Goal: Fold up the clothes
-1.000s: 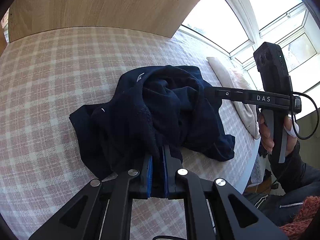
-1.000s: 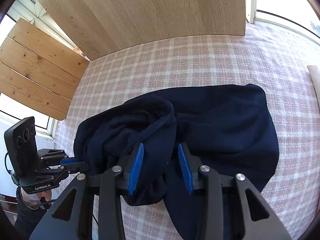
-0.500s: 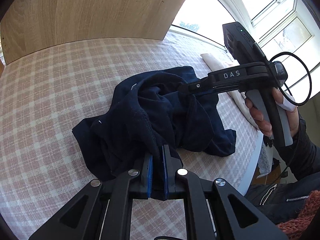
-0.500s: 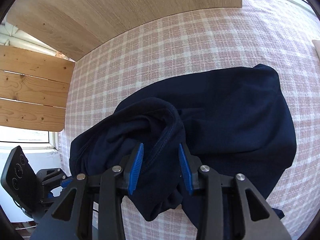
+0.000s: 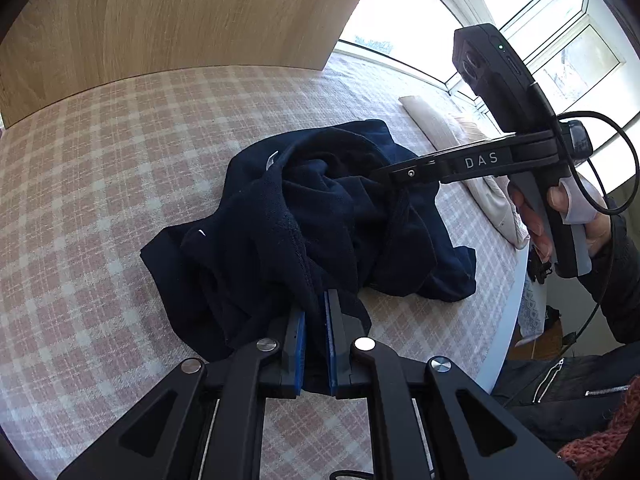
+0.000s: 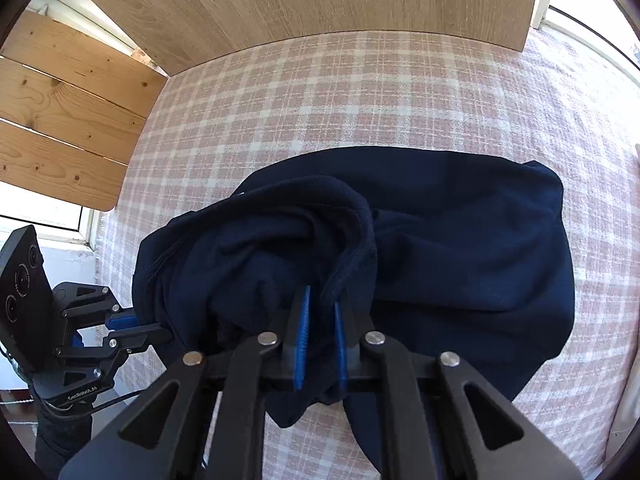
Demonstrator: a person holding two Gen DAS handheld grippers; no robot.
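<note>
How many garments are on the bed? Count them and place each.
1. A crumpled navy garment lies mid-bed on the checked blanket, pinched by both the left gripper and the right gripper. Its folds could hide another piece.

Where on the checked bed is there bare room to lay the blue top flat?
Bare checked cover lies between the navy garment and the wooden headboard. The near edge is crowded with bunched cloth.

Both wrist views look steeply down, close, sharing the navy garment [image 5: 312, 216].
</note>
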